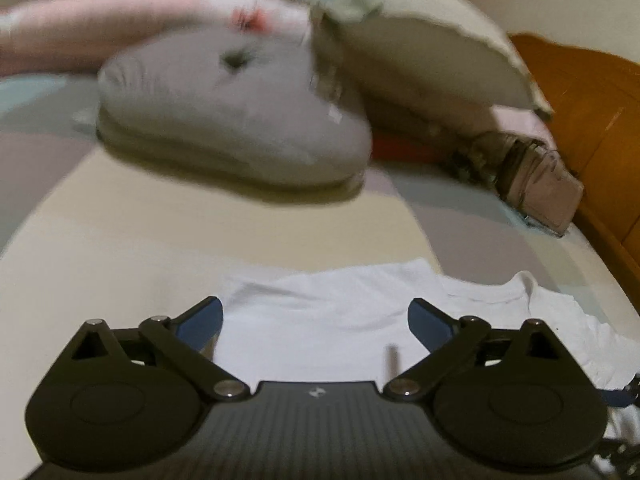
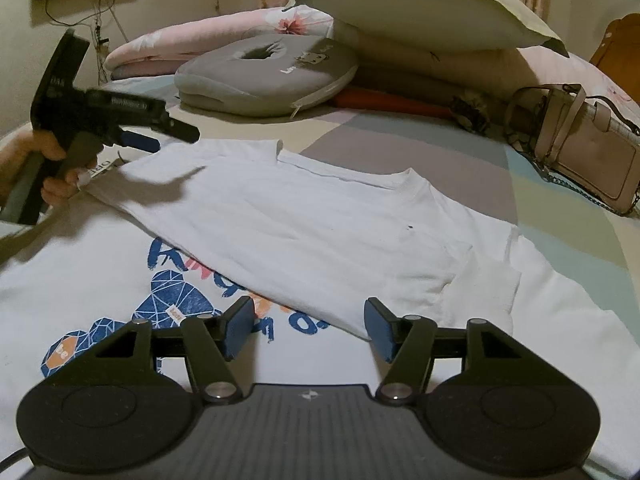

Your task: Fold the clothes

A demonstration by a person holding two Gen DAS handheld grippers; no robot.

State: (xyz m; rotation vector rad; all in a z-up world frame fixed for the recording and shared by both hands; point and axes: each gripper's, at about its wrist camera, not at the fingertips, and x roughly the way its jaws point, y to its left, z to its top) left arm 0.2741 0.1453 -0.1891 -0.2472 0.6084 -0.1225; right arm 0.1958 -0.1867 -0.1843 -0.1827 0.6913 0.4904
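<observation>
My left fingers (image 2: 138, 140) and right fingers (image 2: 308, 328) gape empty over the white T-shirt (image 2: 320, 232), one side lying folded across its print, mid-bed (image 2: 400, 136).

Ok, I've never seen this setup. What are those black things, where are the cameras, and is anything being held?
No robot here: a person holds hand-held tongs, each with a fisheye camera looking along its blue-padded fingers. The blurry picture is from the left tongs, the sharp one from the right tongs, which also shows the left tongs in a hand. A white T-shirt with a blue print lies partly folded on the bed, near pillows and a handbag. Both tongs are open, holding nothing.
</observation>
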